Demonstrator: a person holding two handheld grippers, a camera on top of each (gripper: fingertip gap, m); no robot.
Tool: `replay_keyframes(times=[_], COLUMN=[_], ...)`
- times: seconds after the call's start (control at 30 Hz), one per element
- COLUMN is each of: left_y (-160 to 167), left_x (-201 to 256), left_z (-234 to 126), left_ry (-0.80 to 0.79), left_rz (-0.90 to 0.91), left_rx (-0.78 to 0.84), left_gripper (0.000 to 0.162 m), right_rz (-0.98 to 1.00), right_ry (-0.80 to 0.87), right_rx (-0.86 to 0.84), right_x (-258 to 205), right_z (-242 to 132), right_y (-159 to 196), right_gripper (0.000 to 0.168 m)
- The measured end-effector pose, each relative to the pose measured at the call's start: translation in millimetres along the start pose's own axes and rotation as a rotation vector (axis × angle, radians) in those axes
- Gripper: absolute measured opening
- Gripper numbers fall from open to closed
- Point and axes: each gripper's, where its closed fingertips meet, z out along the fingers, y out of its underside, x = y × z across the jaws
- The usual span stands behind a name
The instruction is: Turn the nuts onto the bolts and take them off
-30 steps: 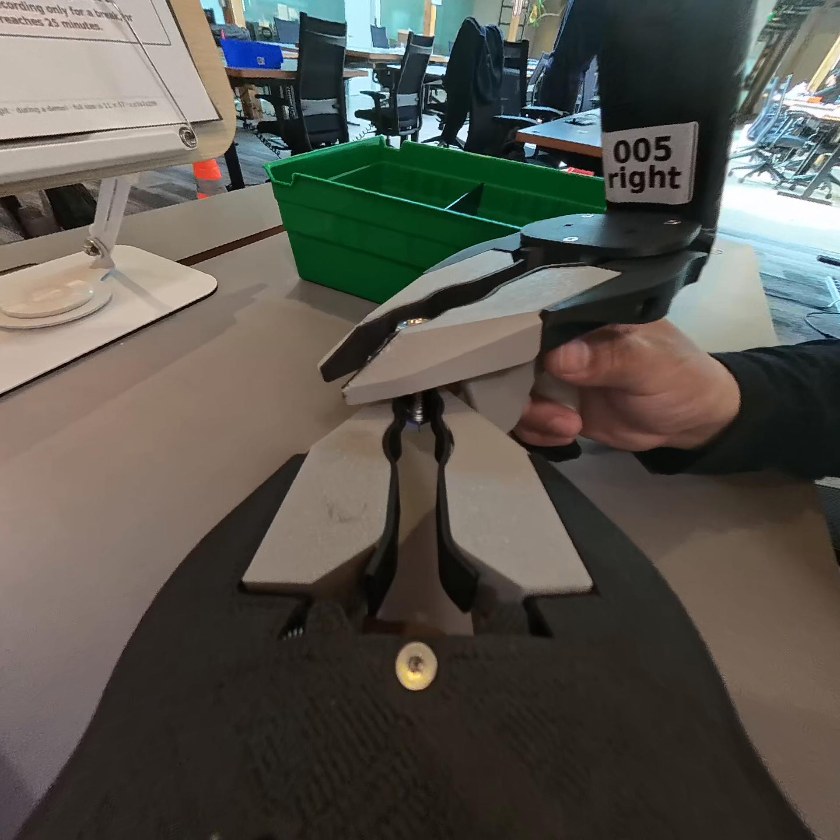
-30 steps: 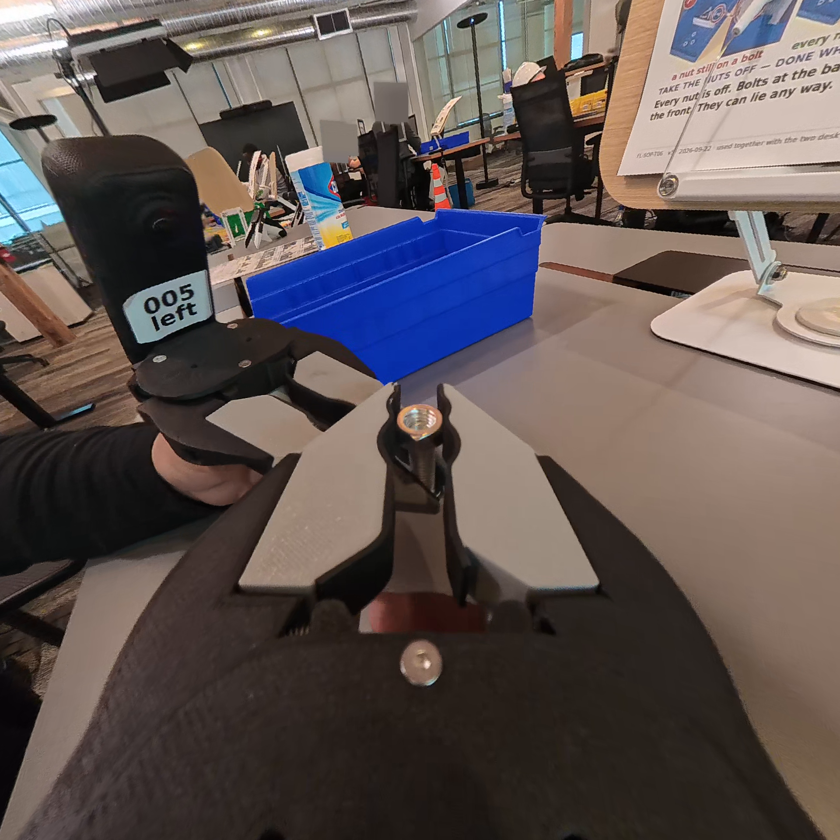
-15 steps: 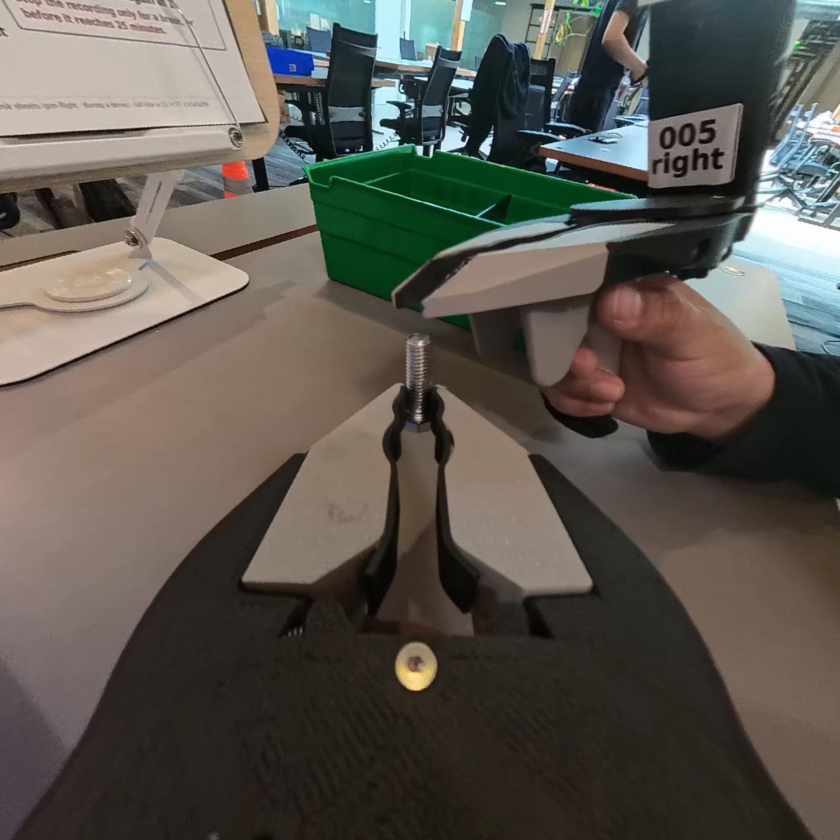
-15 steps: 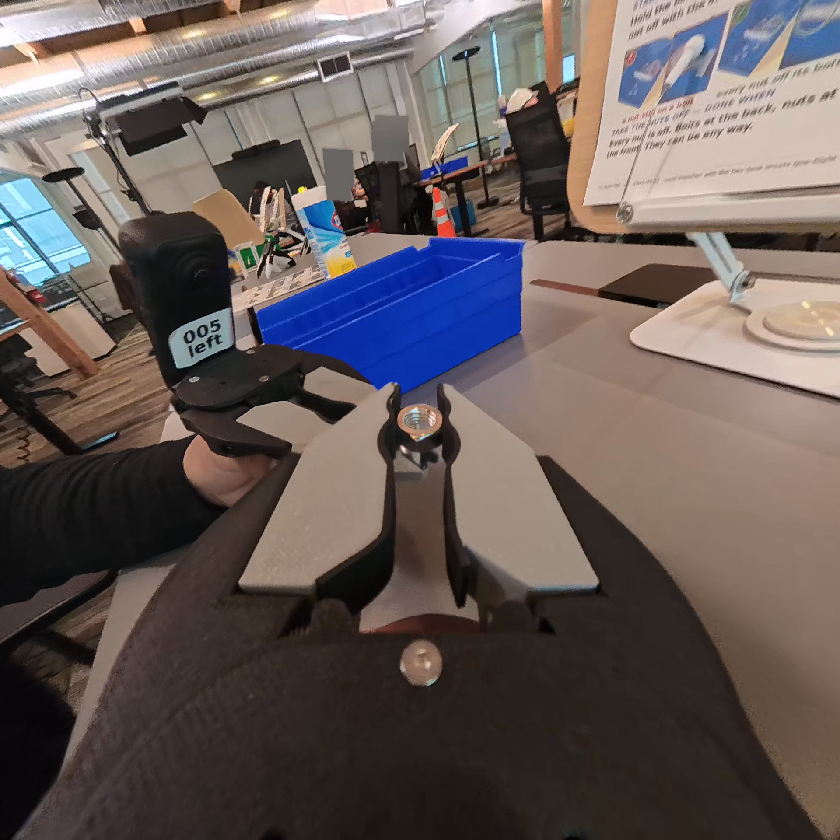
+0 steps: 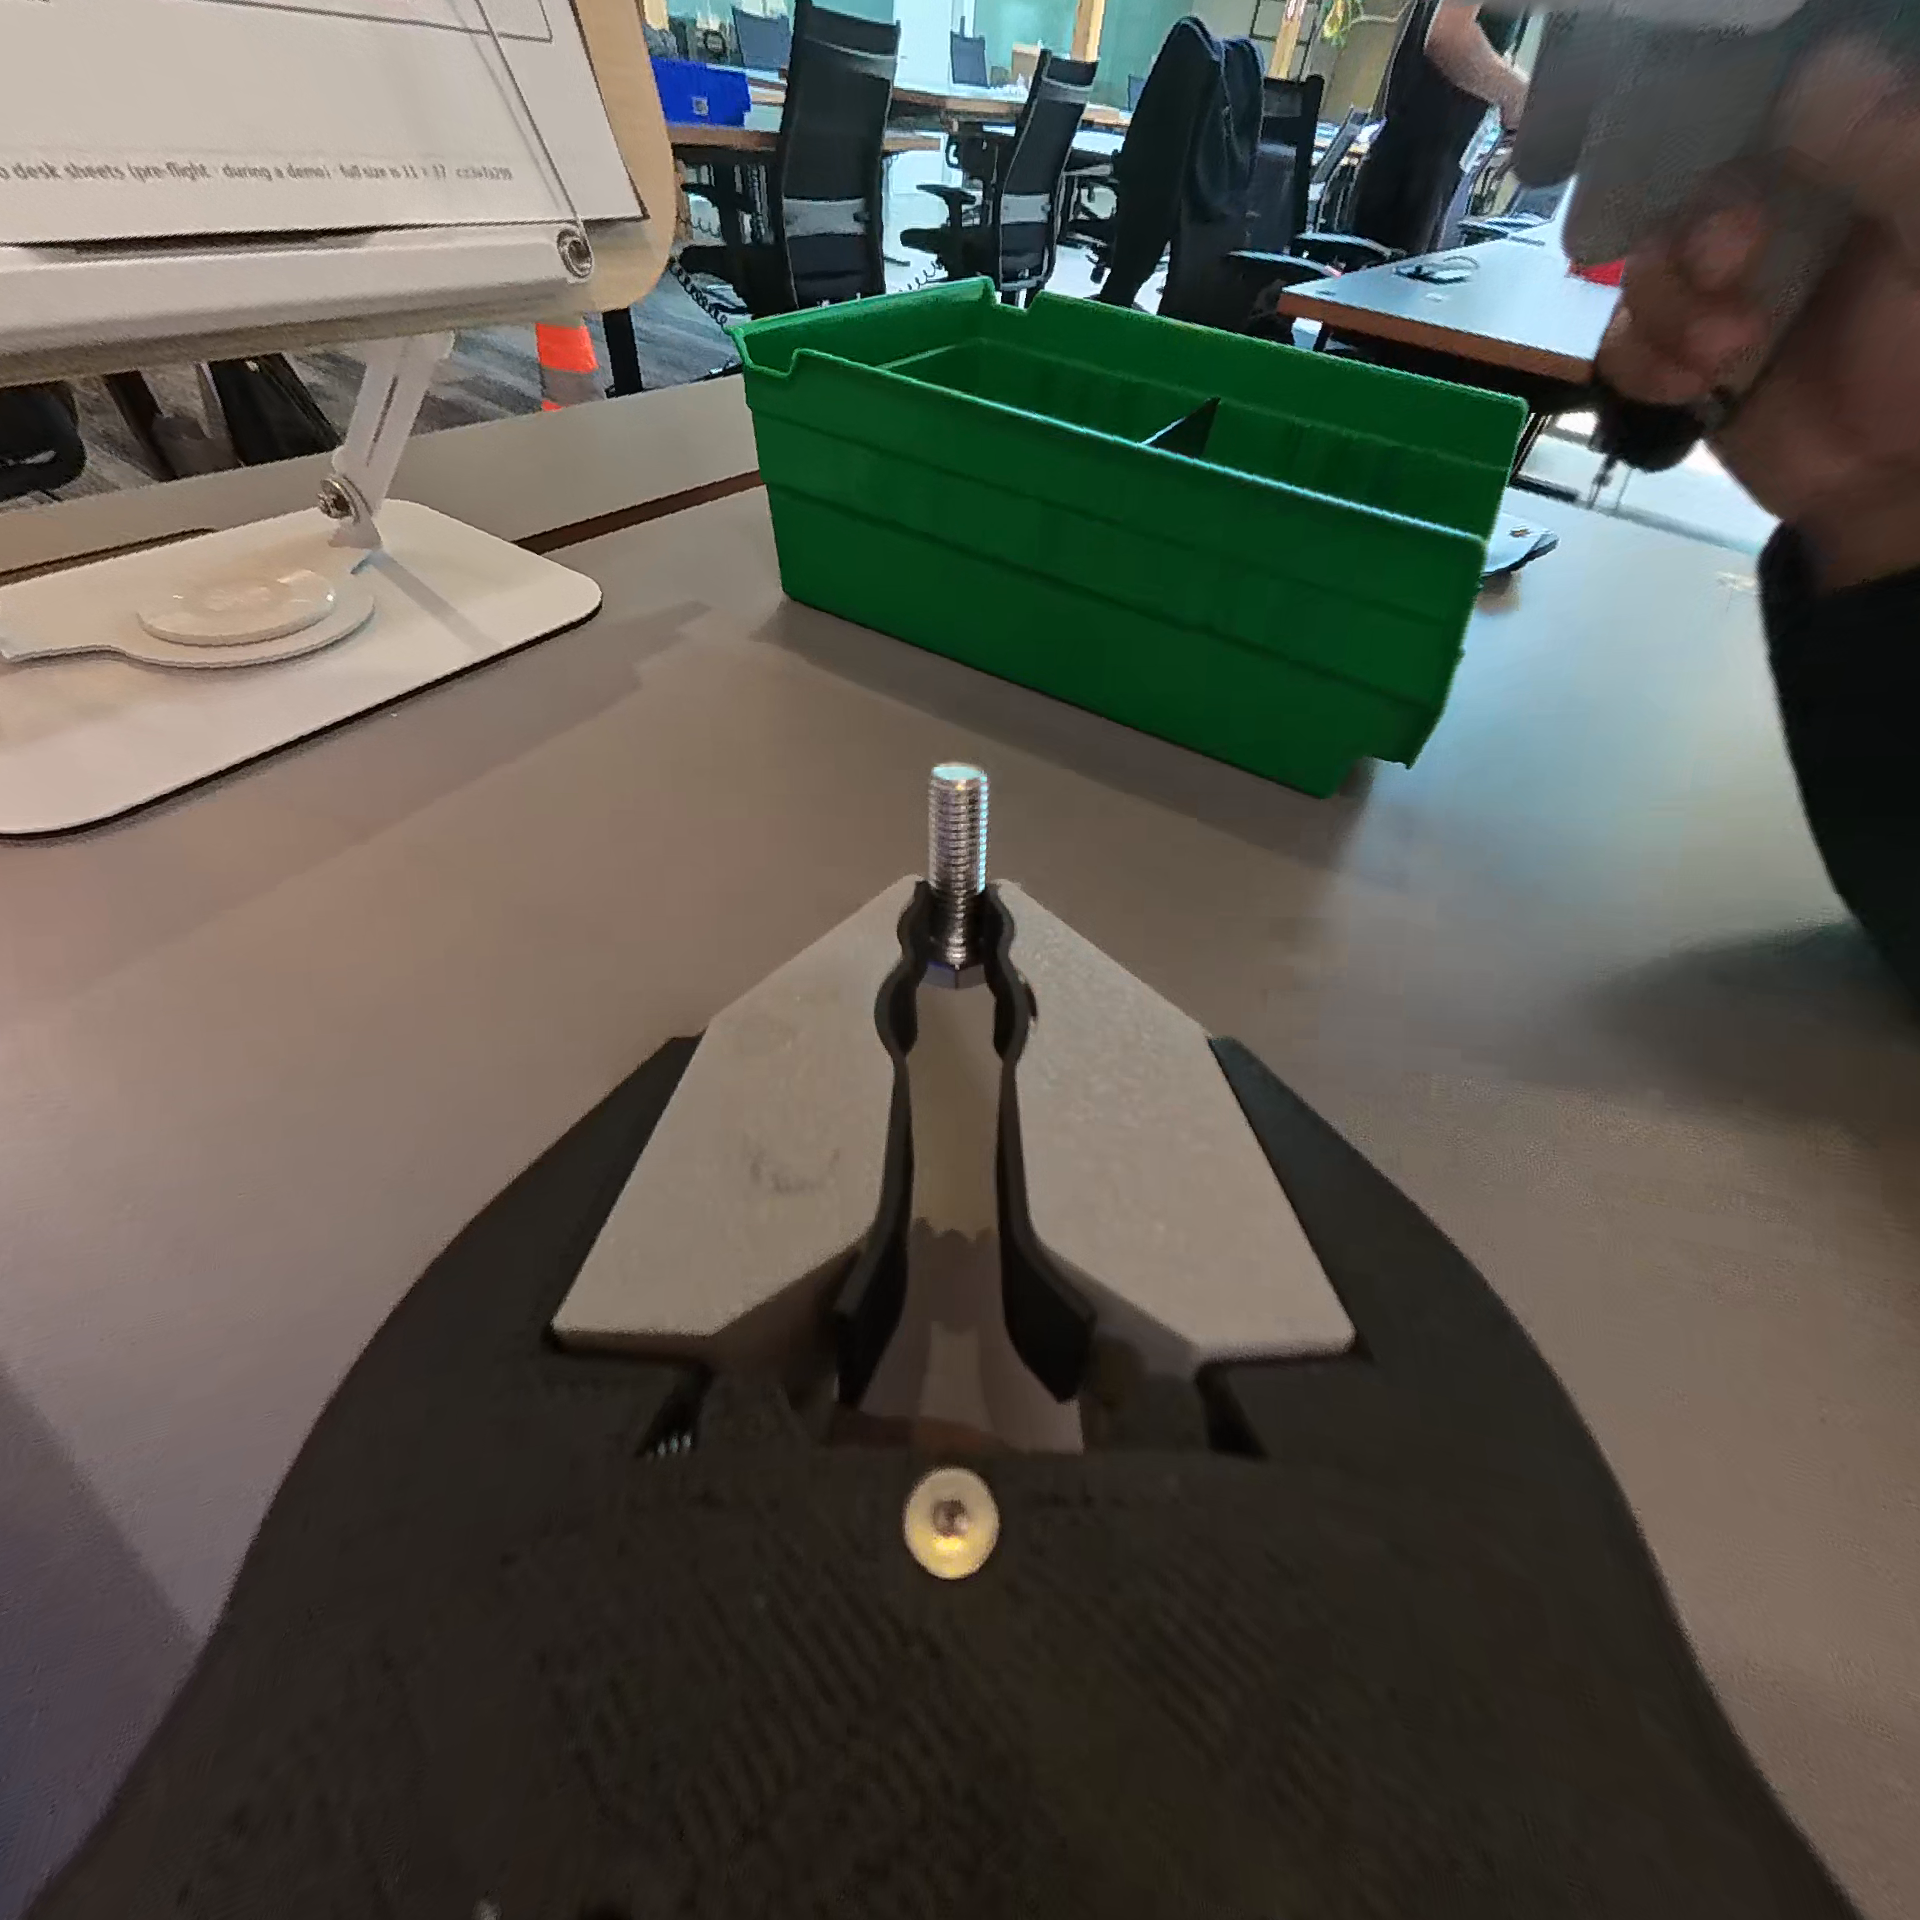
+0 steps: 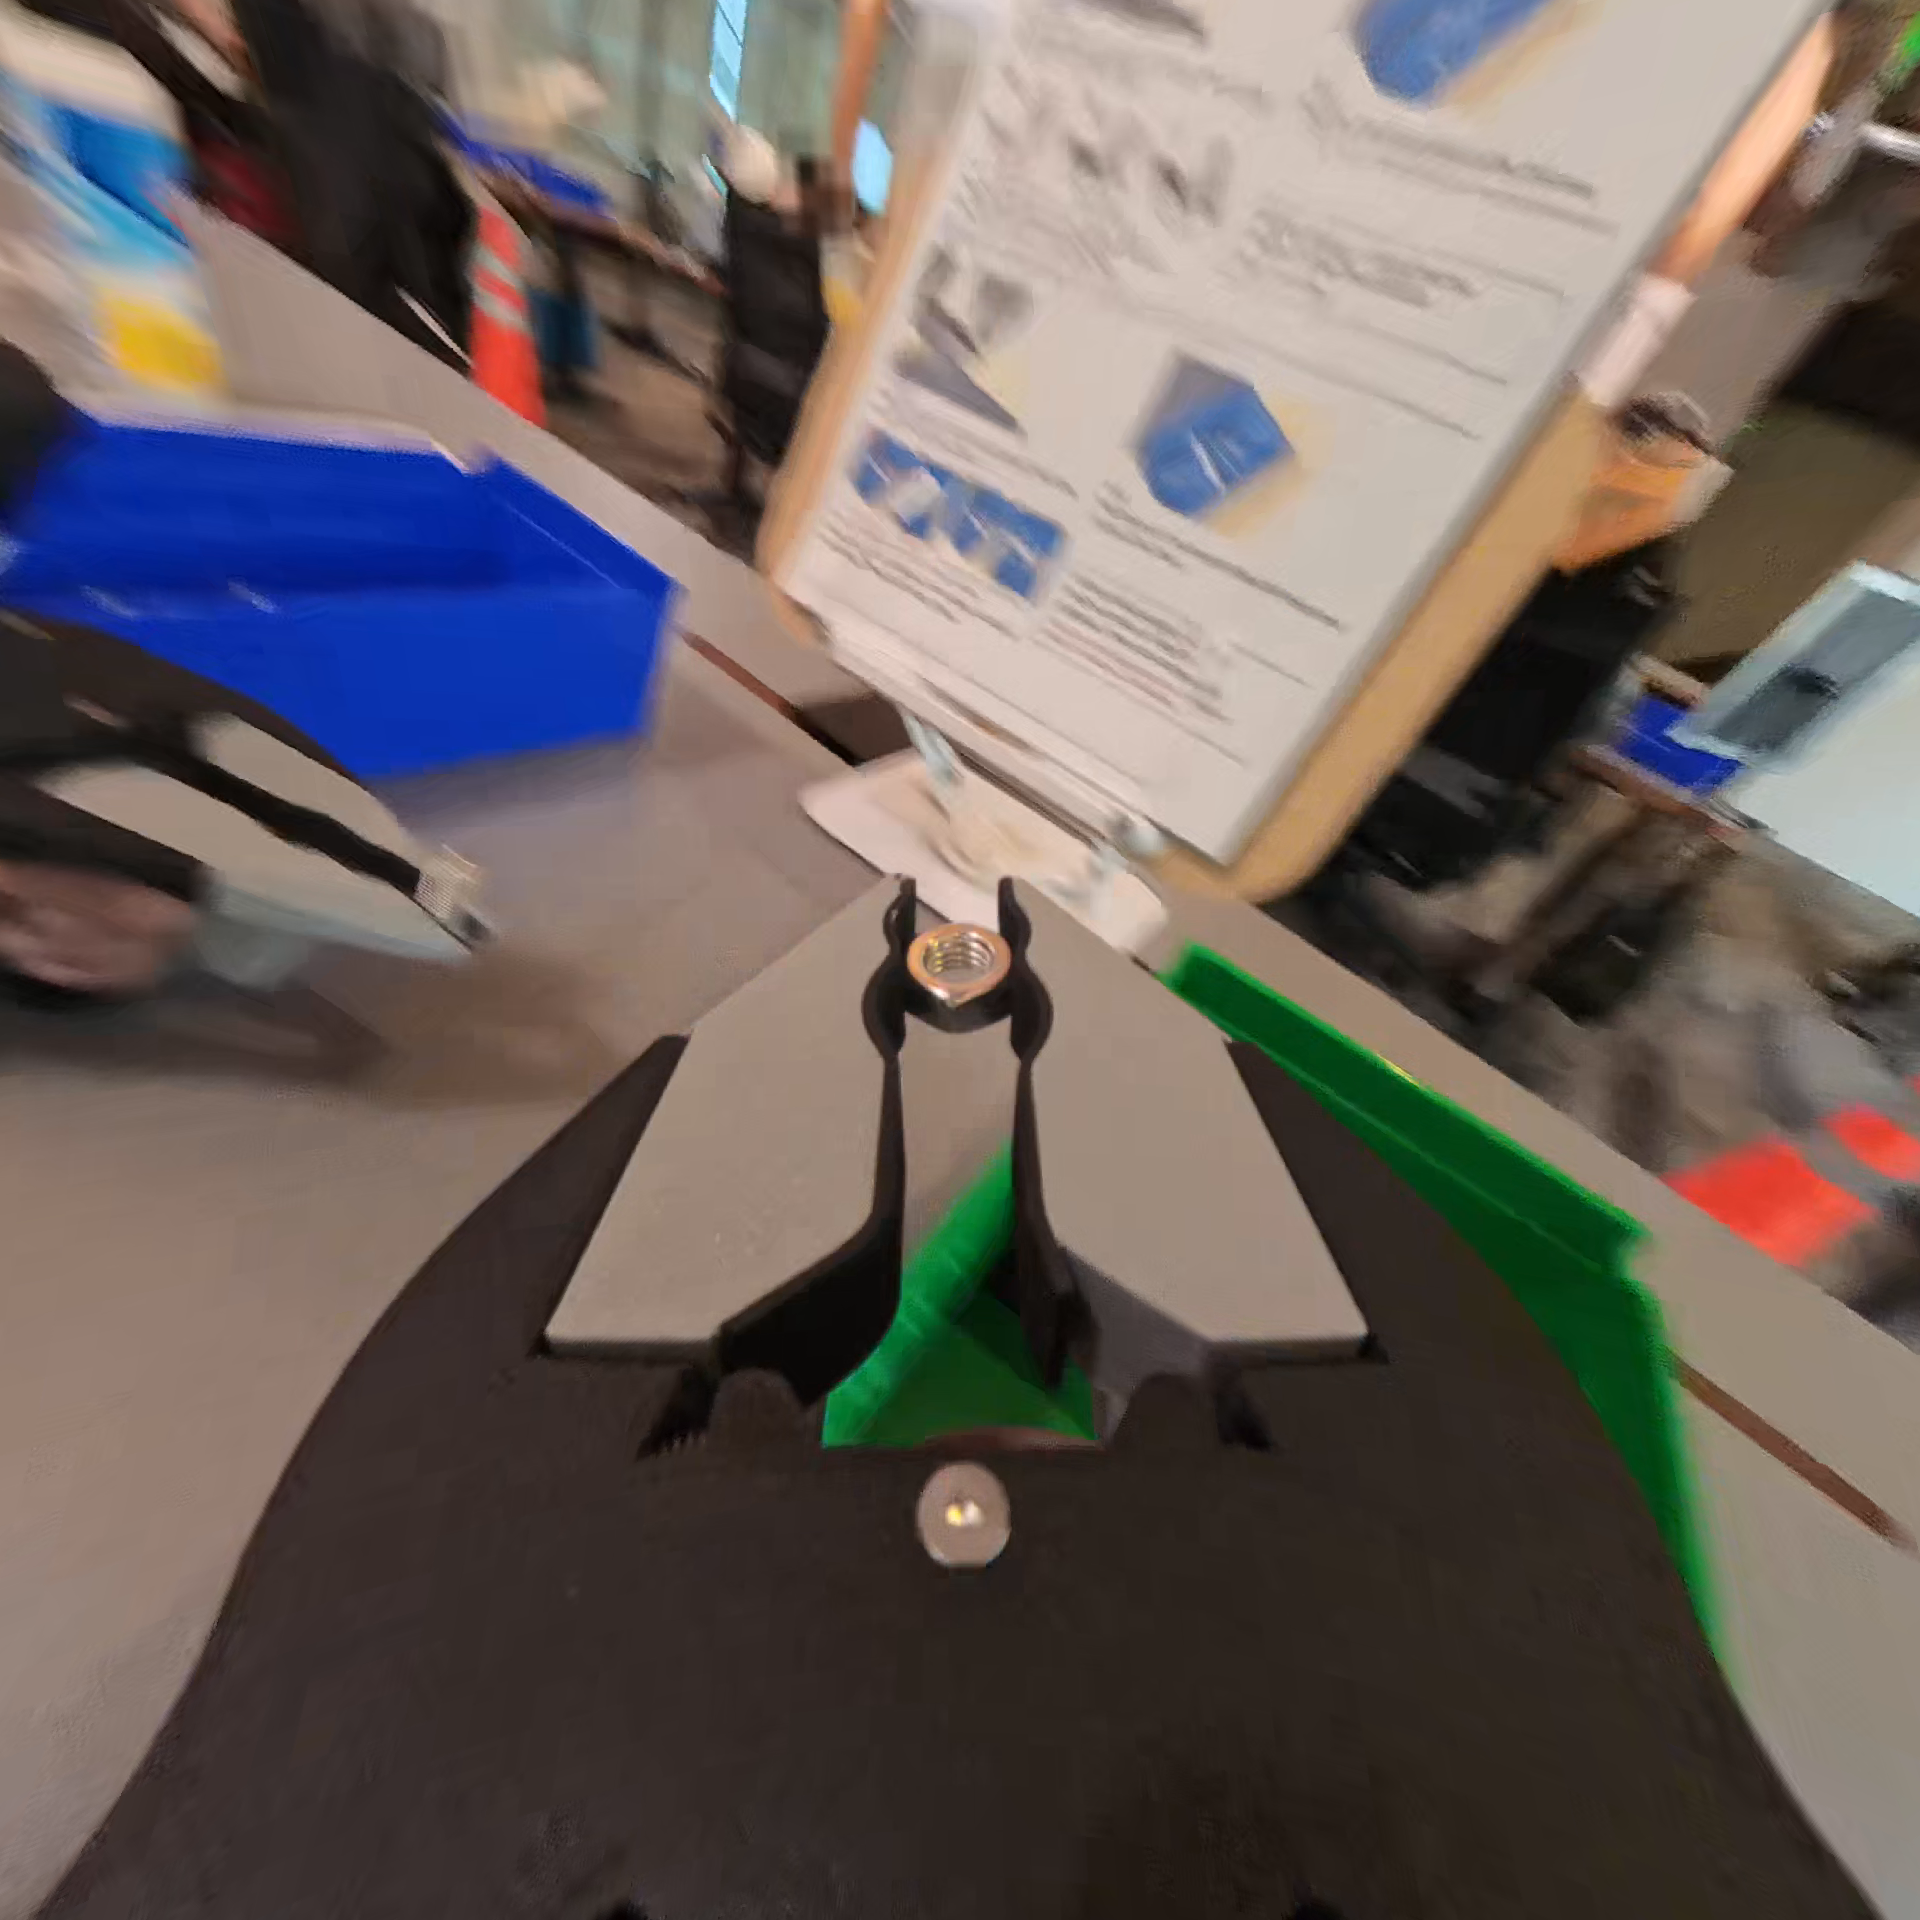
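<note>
My left gripper (image 5: 958, 935) is shut on a silver bolt (image 5: 957, 831), which stands upright with its bare threaded end pointing up over the grey table (image 5: 520, 935). My right gripper (image 6: 956, 961) is shut on a silver hex nut (image 6: 958, 966), held over the near end of the green bin (image 6: 1455, 1195). In the left wrist view the right gripper and the hand holding it show blurred at the top right (image 5: 1714, 208), well apart from the bolt. In the right wrist view the left gripper (image 6: 312, 831) shows blurred at the left with the bolt tip (image 6: 447, 883).
The green divided bin (image 5: 1122, 561) stands beyond the bolt to the right. A blue bin (image 6: 364, 613) is at the left. A white stand (image 5: 291, 623) holding an instruction sheet (image 6: 1195, 416) is at the back. Office chairs and desks lie beyond the table. Across from one pair of fingers to the other is roughly 20 centimetres.
The nut came off the bolt. My right gripper lifted it away and swung right over the green bin. The left gripper stayed shut on the bolt.
</note>
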Motion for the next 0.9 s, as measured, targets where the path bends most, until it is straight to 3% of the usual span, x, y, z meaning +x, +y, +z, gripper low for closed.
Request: replay_keyframes(times=[0.17, 0.27, 0.37, 0.53, 0.67, 0.73, 0.8, 0.9], left_y=[-0.8, -1.5, -2.0, -2.0, -2.3, -2.3, -2.1, -2.3], left_x=[-6.6, -7.7, -7.9, -7.8, -7.1, -6.6, -5.0, -1.2], left_z=[0.7, 0.6, -0.2, -0.5, -1.1, -1.0, -0.9, 0.0], left_ry=[-0.029, -0.034, -0.033, -0.033, -0.027, -0.024, -0.019, -0.011], left_rz=[-0.019, -0.021, -0.023, -0.023, -0.025, -0.023, -0.014, 0.010], left_rx=[0.005, 0.011, 0.015, 0.017, 0.020, 0.019, 0.017, 0.016], left_gripper=[0.006, 0.006, 0.007, 0.006, 0.006, 0.006, 0.006, 0.006], right_rz=[-0.015, 0.078, 0.098, 0.222, 0.282, 0.282, 0.279, 0.246], right_ry=[0.051, -0.079, -0.060, -0.102, -0.122, -0.061, -0.076, -0.190], right_rx=[-0.424, -0.667, -0.824, -0.751, -0.688, -0.648, -0.530, -0.244], right_x=[47.4, 29.9, 29.8, 21.4, 22.6, 34.6, 33.6, 10.1], right_z=[-24.4, -30.3, -33.3, -27.1, -28.0, -26.3, -21.8, -17.0], right_y=[100.1, 155.9, 187.5, 176.9, 167.1, 160.1, 135.9, 71.9], right_gripper=[0.013, 0.013, 0.013, 0.023, 0.018, 0.025, 0.029, 0.027])
